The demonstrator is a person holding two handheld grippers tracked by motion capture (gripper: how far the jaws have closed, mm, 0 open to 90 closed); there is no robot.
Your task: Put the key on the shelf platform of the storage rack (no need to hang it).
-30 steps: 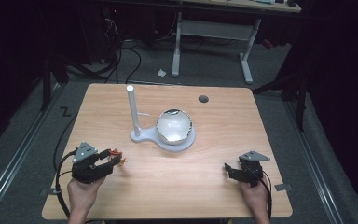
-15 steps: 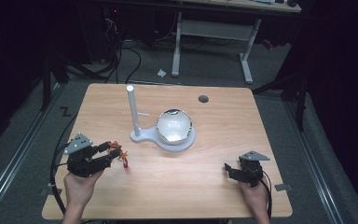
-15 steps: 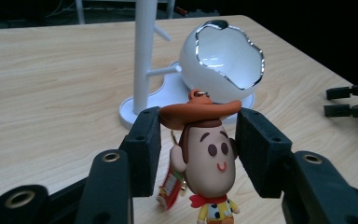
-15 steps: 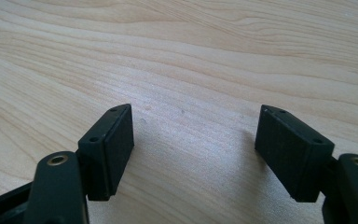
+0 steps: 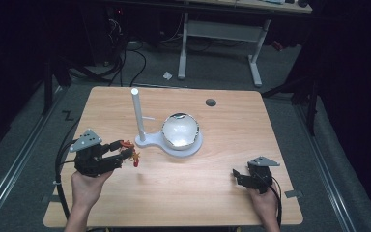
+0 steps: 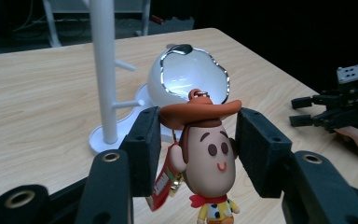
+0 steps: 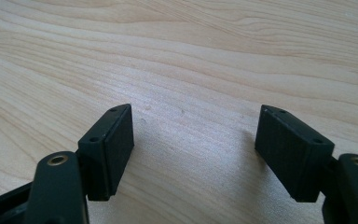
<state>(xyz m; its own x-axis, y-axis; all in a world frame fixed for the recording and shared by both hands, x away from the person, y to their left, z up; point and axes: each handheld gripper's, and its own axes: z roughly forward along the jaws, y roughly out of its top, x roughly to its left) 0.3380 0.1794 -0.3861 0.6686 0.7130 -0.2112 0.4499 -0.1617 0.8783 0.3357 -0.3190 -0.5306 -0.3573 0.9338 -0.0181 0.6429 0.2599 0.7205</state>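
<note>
Cowboy-figure keychain with a brown hat, tan head and red tag [image 6: 208, 154] hangs upright, head clamped between the pads of the left claw [image 6: 196, 149], lifted off the table [image 5: 212, 193]. Ahead of that claw, up and left, stands the white peg stand [image 6: 103, 70]; its side pegs seem the target. The right claw [image 7: 193, 149] rests gaping, empty.

My left gripper [image 5: 125, 155], raised at the near left, has its jaws clamped, while my right gripper [image 5: 236, 176] sits low at the near right, jaws parted.
</note>
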